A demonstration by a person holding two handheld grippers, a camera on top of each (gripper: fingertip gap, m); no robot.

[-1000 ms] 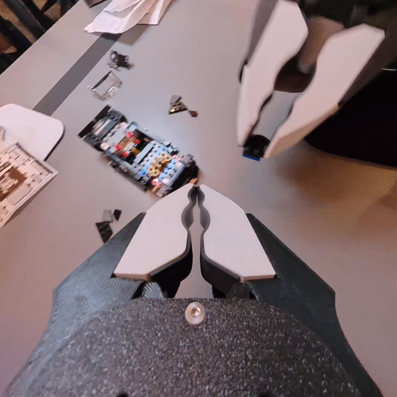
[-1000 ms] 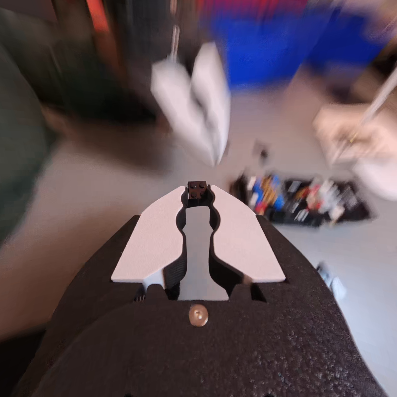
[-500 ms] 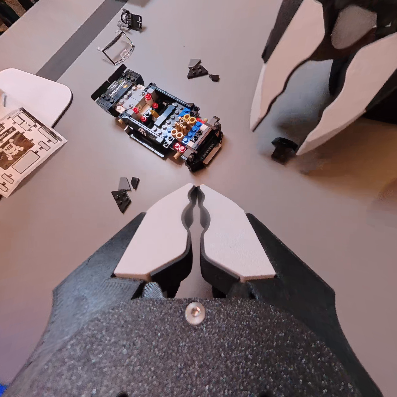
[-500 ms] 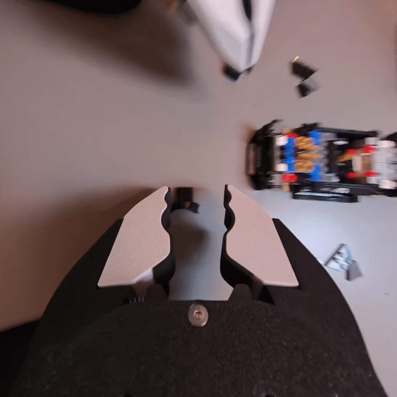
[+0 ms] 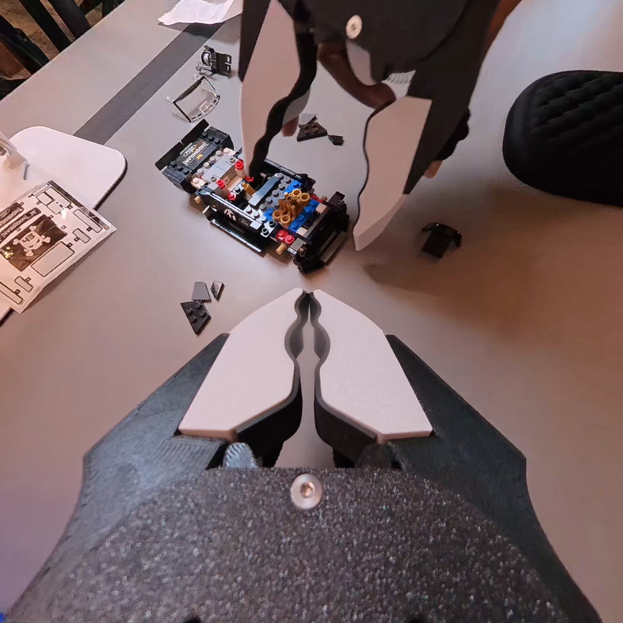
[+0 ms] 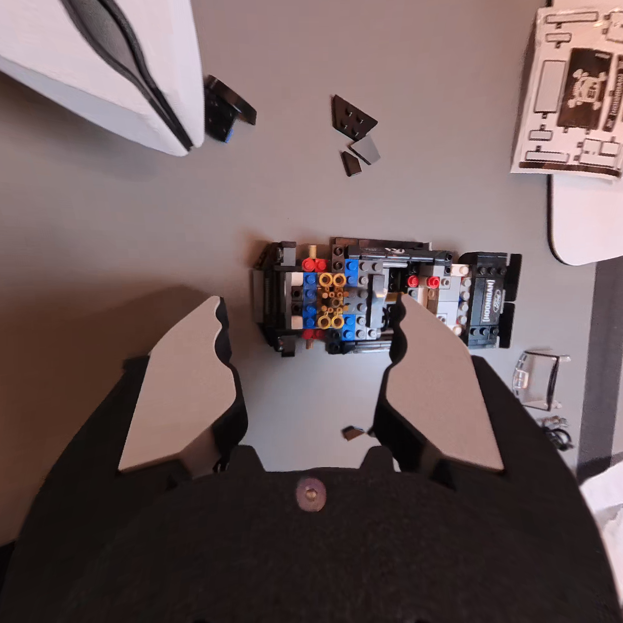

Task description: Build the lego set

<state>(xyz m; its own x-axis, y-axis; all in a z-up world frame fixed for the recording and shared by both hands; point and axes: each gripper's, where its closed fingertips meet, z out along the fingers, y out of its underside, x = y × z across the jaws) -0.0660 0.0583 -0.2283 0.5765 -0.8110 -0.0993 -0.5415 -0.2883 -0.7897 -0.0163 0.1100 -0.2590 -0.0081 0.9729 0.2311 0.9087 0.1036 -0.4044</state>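
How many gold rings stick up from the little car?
4 gold rings on the lego car: two on the far side, two on the near side. Smaller tan tubes sit between them.

L tongs (image 5: 308, 294) closed, empty, pointing 12 o'clock. R tongs (image 6: 310, 301) spread wide, empty, tips pointing down, fwd.
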